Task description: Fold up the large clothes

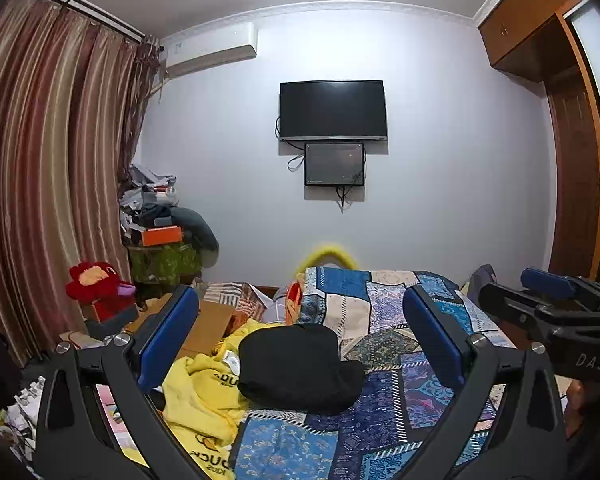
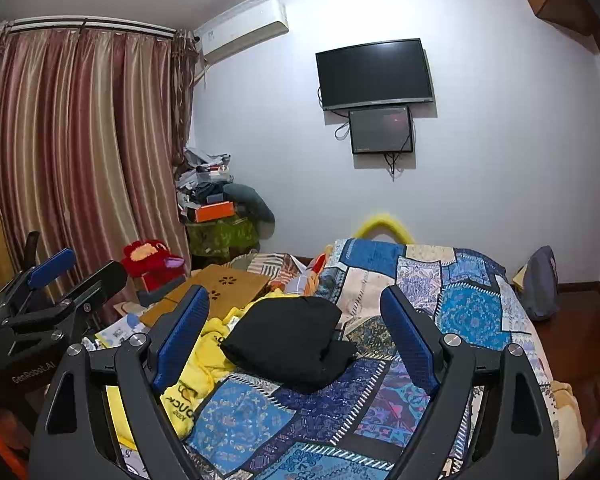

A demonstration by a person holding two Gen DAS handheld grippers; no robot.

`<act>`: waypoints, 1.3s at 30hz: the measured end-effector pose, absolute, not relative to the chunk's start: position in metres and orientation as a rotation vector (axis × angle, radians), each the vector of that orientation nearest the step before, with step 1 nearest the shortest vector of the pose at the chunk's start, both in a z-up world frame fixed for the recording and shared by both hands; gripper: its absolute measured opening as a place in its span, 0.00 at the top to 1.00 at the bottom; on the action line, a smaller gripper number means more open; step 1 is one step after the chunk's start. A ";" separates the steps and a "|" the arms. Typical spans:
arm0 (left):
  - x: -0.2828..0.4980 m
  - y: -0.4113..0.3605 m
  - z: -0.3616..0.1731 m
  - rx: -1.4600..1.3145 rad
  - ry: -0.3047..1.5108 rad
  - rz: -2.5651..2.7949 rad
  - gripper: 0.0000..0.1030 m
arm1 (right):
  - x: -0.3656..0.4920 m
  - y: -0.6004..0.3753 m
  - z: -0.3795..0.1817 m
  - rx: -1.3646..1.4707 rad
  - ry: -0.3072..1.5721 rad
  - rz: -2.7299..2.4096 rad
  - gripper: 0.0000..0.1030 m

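Observation:
A black garment (image 1: 298,364) lies folded in a compact bundle on the patchwork bedspread (image 1: 388,320); it also shows in the right wrist view (image 2: 292,340). A crumpled yellow garment (image 1: 204,400) with printed letters lies to its left, also in the right wrist view (image 2: 196,368). My left gripper (image 1: 300,328) is open and empty, held above the bed in front of the black bundle. My right gripper (image 2: 294,320) is open and empty, likewise facing the bundle. Each gripper appears at the edge of the other's view: the right one (image 1: 548,304), the left one (image 2: 64,280).
The bed (image 2: 460,300) runs toward a white wall with a TV (image 1: 332,110). Left of the bed are cardboard (image 2: 216,288), a red plush toy (image 1: 100,284) and a cluttered pile (image 1: 160,224) by the curtains (image 1: 40,168). A wooden wardrobe (image 1: 572,184) stands right.

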State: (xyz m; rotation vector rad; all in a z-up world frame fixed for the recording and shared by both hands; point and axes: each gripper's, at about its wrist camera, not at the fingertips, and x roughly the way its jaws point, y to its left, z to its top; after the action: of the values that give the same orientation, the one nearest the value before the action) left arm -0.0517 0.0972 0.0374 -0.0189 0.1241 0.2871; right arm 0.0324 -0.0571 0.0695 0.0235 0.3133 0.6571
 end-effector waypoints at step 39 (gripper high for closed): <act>-0.042 0.110 0.034 -0.037 0.152 0.248 0.00 | 0.037 -0.062 0.070 0.041 0.339 0.640 0.17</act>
State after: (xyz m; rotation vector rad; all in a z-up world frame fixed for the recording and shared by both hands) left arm -0.0418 0.1100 0.0339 -0.0371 0.1518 0.2481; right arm 0.0374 -0.0616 0.0703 0.0408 0.3386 0.6405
